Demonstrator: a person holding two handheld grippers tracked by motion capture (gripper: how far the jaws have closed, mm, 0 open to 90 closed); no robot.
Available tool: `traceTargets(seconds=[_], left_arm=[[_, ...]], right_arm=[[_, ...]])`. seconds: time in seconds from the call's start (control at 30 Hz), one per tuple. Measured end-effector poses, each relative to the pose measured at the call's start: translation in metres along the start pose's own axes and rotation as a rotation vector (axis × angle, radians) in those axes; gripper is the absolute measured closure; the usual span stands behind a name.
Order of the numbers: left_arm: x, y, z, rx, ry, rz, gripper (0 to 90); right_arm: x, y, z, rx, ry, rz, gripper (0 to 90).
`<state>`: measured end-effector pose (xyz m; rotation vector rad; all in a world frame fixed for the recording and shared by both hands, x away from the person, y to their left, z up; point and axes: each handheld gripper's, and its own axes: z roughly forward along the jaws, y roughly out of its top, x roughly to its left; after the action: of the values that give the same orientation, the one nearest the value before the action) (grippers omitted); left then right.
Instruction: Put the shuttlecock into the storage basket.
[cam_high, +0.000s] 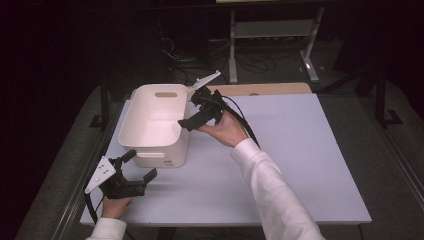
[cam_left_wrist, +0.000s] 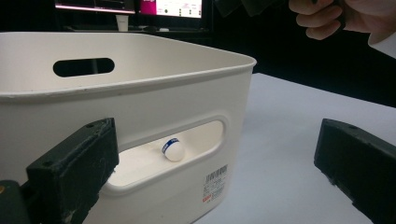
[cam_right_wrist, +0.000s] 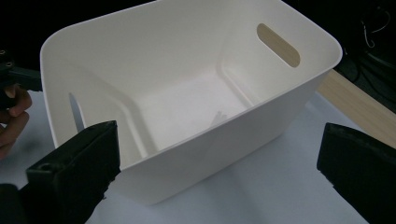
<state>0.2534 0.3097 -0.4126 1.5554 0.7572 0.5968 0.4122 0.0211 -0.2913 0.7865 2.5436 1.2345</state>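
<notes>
White bin (cam_high: 152, 125) standing upright on the pale worktop (cam_high: 280, 165), toward its left half, near handle slot facing the person. Small white ball with a blue band (cam_left_wrist: 173, 149) resting on the bin floor, seen through that slot from the left claw view. Right claw (cam_high: 196, 111) held at the bin's right rim, above and just beside the wall, jaws spread wide with nothing between them; in the right claw view, bin interior directly ahead and below. Left claw (cam_high: 141, 169) low at the front left corner of the worktop, near the bin's front wall but apart from it, jaws likewise wide apart and empty. Risks judged from this position: right claw close enough to the thin rim to catch it on any sideways or downward move, tipping or sliding the light bin toward the left edge of the worktop; ball free to roll on the smooth floor if the bin gets knocked, possibly toward the slot, though escape through it appears unlikely given the raised lower lip. Trailing cable (cam_high: 240, 120) of the right claw draped over the forearm, liable to snag the rim on withdrawal. Left claw's far jaw near the front wall, liable to nudge the bin if advanced without care.
</notes>
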Motion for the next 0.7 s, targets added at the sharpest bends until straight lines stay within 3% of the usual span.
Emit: traceTargets(seconds=[0.27, 0.47, 0.7], left_arm=[[-0.001, 0.000, 0.001, -0.013, 0.001, -0.015, 0.0], [0.000, 0.001, 0.000, -0.001, 0.003, 0.002, 0.0], [0.000, 0.000, 0.000, 0.004, 0.004, 0.006, 0.0]], right_arm=[[-0.005, -0.007, -0.007, -0.007, 0.015, -0.004, 0.0], [-0.009, -0.015, -0.011, -0.012, 0.018, 0.005, 0.0], [-0.015, -0.022, -0.017, -0.022, 0.014, 0.055, 0.0]])
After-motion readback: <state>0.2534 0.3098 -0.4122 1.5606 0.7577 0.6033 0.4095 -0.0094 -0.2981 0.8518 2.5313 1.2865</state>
